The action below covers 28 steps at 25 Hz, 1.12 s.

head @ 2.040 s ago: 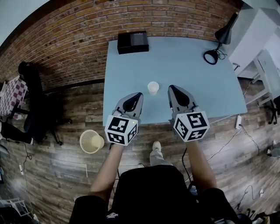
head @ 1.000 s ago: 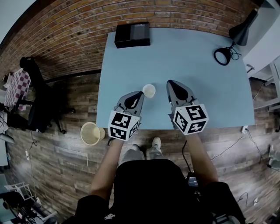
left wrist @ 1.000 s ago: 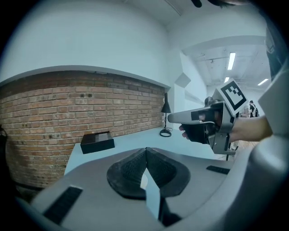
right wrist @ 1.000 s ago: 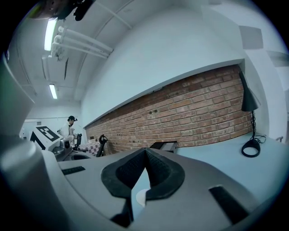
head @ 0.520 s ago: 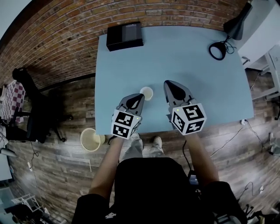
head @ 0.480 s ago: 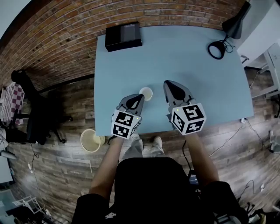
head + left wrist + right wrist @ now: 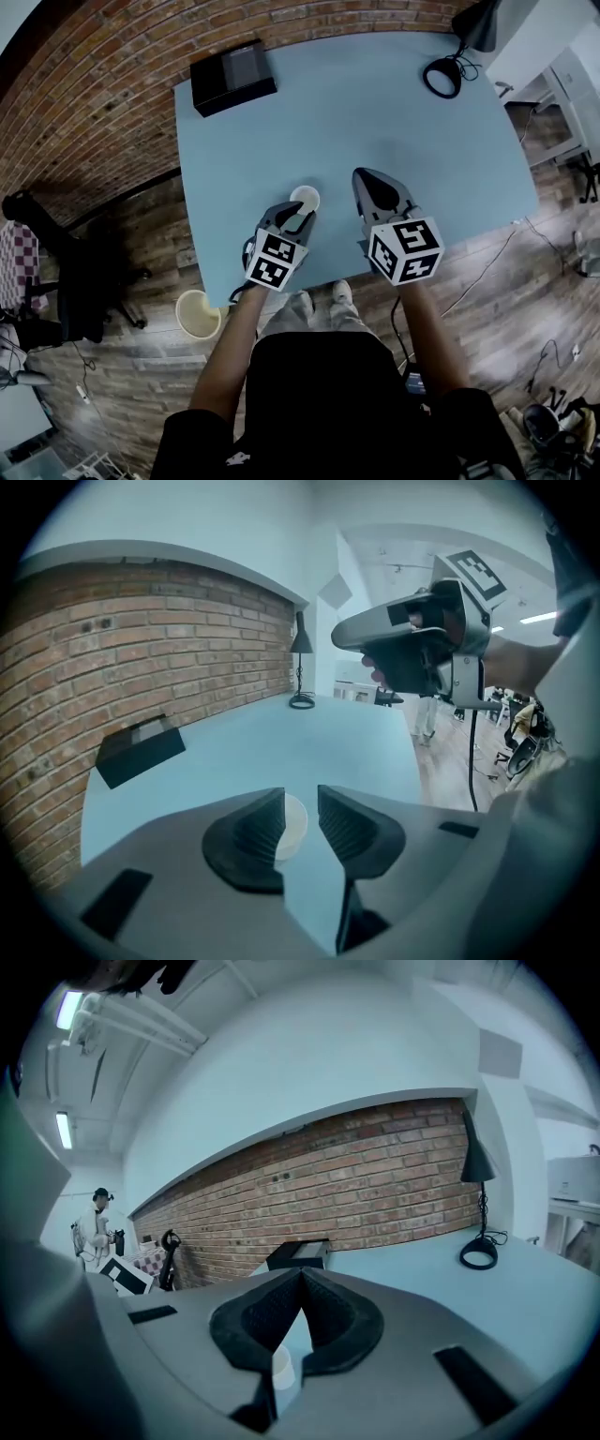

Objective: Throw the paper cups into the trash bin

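Note:
A white paper cup (image 7: 305, 197) stands upright near the front edge of the light blue table (image 7: 375, 122). My left gripper (image 7: 292, 217) is just short of it and low over the table. Its jaws have just been opening and stand apart. In the left gripper view the cup (image 7: 293, 823) shows through the gap of the left gripper (image 7: 300, 803), ahead of the pads and untouched. My right gripper (image 7: 362, 180) hovers to the cup's right, shut and holding nothing. In the right gripper view its tips (image 7: 300, 1277) meet above the cup (image 7: 281, 1369). The pale trash bin (image 7: 199, 314) stands on the floor, front left of the table.
A black box (image 7: 232, 75) lies at the table's back left corner and a black desk lamp (image 7: 441, 73) stands at the back right. A brick wall runs behind the table. A dark chair (image 7: 66, 272) stands on the wooden floor to the left.
My left gripper has sunk toward the table beside the cup and its jaws have gone from shut to open. The right gripper has dipped only slightly. The cup has not moved.

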{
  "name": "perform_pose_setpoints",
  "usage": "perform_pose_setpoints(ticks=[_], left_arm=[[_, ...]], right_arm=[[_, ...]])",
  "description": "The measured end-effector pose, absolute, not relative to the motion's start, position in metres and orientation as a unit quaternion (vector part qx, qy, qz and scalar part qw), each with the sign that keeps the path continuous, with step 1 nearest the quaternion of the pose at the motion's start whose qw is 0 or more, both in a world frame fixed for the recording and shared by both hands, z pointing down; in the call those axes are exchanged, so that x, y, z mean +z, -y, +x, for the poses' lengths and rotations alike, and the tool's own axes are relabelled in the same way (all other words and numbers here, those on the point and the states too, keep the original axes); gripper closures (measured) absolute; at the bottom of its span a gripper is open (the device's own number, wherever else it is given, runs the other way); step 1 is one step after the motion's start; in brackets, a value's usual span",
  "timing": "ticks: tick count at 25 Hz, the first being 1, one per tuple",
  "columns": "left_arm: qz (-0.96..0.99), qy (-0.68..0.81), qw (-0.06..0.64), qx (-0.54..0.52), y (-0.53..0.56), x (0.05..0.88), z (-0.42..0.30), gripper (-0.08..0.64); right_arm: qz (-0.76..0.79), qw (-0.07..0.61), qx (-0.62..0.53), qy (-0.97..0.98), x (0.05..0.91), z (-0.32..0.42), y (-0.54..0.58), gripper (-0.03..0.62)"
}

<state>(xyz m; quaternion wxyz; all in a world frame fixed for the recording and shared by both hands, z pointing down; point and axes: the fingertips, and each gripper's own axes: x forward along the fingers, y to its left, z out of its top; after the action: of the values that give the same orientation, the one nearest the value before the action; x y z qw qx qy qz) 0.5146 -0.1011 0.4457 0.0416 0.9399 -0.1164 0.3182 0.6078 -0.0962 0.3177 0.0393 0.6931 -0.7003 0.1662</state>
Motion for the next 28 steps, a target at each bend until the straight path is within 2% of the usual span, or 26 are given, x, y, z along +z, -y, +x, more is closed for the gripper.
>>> perform_pose_setpoints(ticks=[8, 13, 24, 28], left_arm=[[0.933, 0.049, 0.029, 0.355, 0.097, 0.487, 0.527, 0.403], [0.922, 0.027, 0.016, 0.385, 0.097, 0.503, 0.532, 0.399], [0.908, 0.006, -0.012, 0.418, 0.097, 0.517, 0.535, 0.403], [0.904, 0.005, -0.016, 0.428, 0.099, 0.522, 0.533, 0.46]], right_arm=[[0.719, 0.042, 0.187, 0.668, 0.338, 0.618, 0.094, 0.589], [0.728, 0.043, 0.197, 0.655, 0.346, 0.626, 0.091, 0.591], [0.737, 0.039, 0.207, 0.643, 0.352, 0.636, 0.093, 0.591], [0.738, 0.037, 0.208, 0.64, 0.354, 0.638, 0.096, 0.589]])
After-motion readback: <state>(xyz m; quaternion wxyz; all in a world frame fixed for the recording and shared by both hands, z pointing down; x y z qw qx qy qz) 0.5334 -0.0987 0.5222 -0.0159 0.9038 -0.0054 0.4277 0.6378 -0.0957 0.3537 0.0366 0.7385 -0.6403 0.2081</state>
